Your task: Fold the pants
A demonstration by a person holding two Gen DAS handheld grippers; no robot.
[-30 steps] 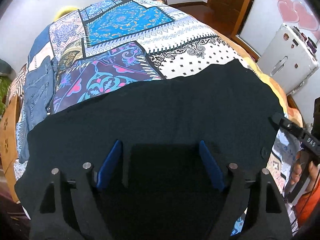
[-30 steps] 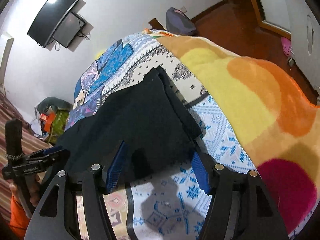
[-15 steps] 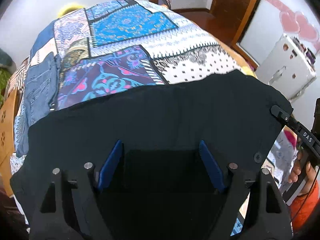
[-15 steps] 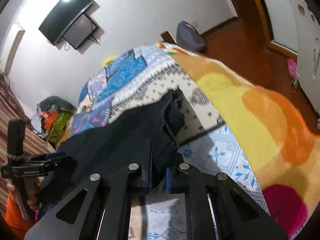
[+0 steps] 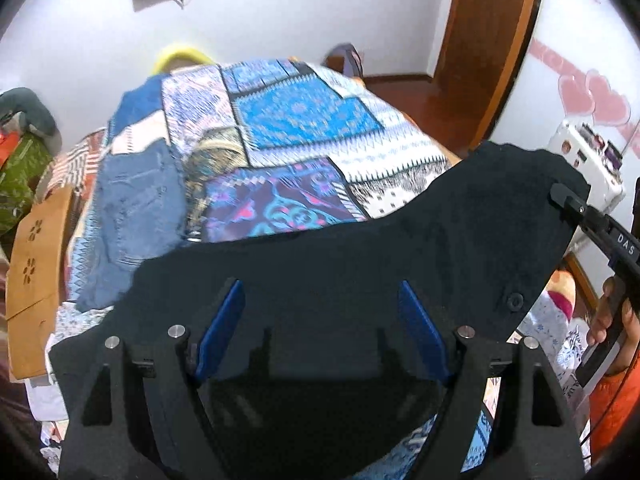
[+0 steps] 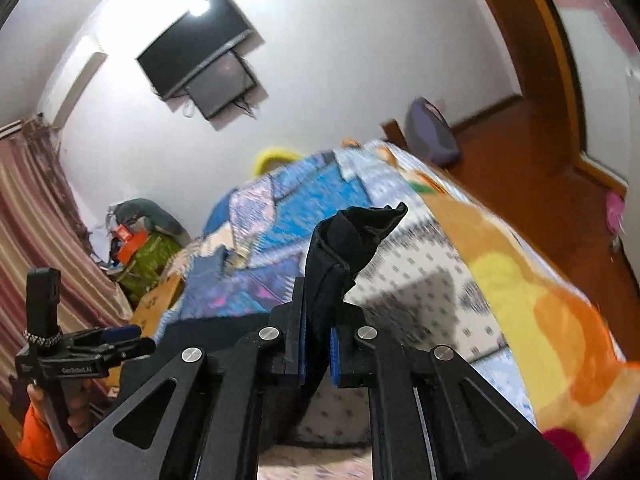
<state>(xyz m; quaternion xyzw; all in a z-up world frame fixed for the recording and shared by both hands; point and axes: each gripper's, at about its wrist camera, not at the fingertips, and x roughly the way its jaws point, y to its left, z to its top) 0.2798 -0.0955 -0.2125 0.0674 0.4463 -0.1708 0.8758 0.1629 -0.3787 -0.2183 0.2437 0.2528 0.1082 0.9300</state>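
The right gripper (image 6: 316,356) is pinched tight on one corner of the black pants (image 5: 360,272) — that corner is up in the air above the patchwork bed cover (image 5: 296,128). The left gripper (image 5: 320,328) has its blue pads wide apart over the pants — nothing is squeezed between them.

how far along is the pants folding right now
Early. Done: the right hand-held gripper is shut on one corner of the black pants, bunched between its pads. In hand: that corner is raised off the patchwork bedspread, while the rest still lies spread out. The left hand-held gripper is open over the cloth, gripping nothing. Left: every fold; no crease shows yet.
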